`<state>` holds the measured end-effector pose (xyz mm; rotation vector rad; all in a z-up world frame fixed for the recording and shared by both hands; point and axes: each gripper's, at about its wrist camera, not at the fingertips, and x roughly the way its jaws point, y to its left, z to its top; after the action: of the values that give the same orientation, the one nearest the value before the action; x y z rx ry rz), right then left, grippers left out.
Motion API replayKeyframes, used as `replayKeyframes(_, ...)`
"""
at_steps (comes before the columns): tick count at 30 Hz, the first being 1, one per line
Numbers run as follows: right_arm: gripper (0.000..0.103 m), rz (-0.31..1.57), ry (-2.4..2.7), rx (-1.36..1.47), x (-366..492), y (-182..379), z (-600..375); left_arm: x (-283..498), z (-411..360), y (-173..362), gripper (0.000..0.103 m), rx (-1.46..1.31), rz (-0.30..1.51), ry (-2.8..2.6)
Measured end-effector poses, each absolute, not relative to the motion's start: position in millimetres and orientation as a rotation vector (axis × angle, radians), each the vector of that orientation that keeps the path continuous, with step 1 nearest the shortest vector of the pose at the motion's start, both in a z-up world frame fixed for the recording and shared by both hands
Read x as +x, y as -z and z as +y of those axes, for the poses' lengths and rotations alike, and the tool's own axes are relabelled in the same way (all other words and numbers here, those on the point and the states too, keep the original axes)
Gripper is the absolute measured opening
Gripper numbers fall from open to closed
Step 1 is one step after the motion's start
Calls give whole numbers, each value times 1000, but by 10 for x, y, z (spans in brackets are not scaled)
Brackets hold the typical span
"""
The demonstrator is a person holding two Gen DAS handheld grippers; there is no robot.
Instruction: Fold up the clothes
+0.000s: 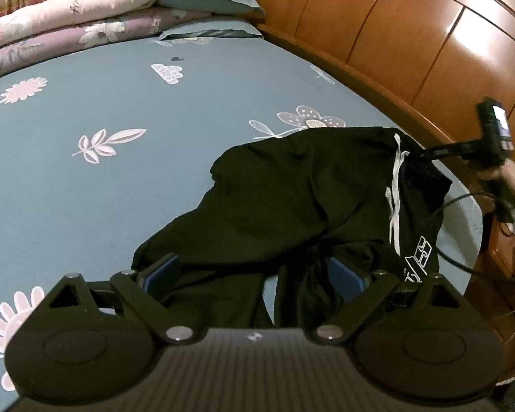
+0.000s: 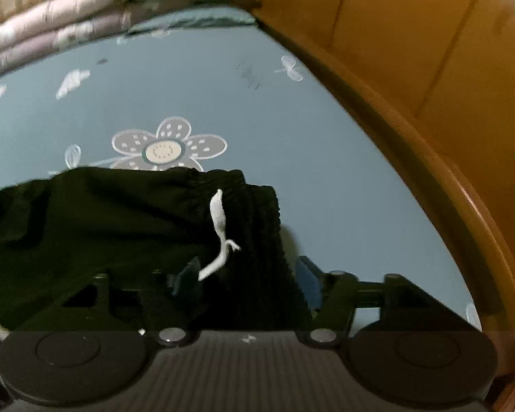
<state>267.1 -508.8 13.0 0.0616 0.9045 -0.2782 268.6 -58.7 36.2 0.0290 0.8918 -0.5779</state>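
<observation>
Black shorts lie rumpled on your blue bed sheet, both grippers at their edges.

Blue floral sheet (image 1: 86,110) gives you a broad flat surface, with the wooden headboard (image 1: 412,34) along its far side and stacked quilts (image 1: 68,17) in the far corner. The black shorts (image 1: 292,189) sit near the headboard side, waistband bunched, probably because they are mid-fold. Your left gripper (image 1: 254,274) has its pads spread wide, straddling the near hem without pinching it, likely ready to take a fresh hold. Your right gripper (image 2: 247,281) stands released too, the ribbed waistband (image 2: 257,206) loose between its pads. The white drawstring (image 2: 219,226) trails across the waistband toward that gripper.
</observation>
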Motion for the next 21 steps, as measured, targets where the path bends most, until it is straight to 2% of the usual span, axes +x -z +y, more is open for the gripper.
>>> replayKeyframes(4, 68, 866, 282, 101, 2330, -248, -4986, 2706, -589, -322, 92, 34, 881, 581)
replayKeyframes(6, 68, 852, 268, 113, 2191, -292, -4881, 2717, -585, -296, 89, 45, 870, 583)
replayKeyframes(11, 68, 832, 152, 154, 2001, -280, -4441, 2833, -535, -214, 59, 79, 881, 566)
replayKeyframes(13, 70, 828, 99, 172, 1982, -245, -4241, 2896, -485, -173, 52, 74, 885, 549)
replayKeyframes(17, 70, 833, 10, 215, 1978, -146, -3916, 3003, -430, -81, 52, 113, 884, 504)
replayKeyframes(19, 70, 837, -26, 229, 1987, -108, -3822, 3047, -419, -25, 57, 156, 875, 476)
replayKeyframes(21, 70, 839, -54, 233, 1996, -87, -3767, 3083, -405, 26, 57, 201, 876, 442)
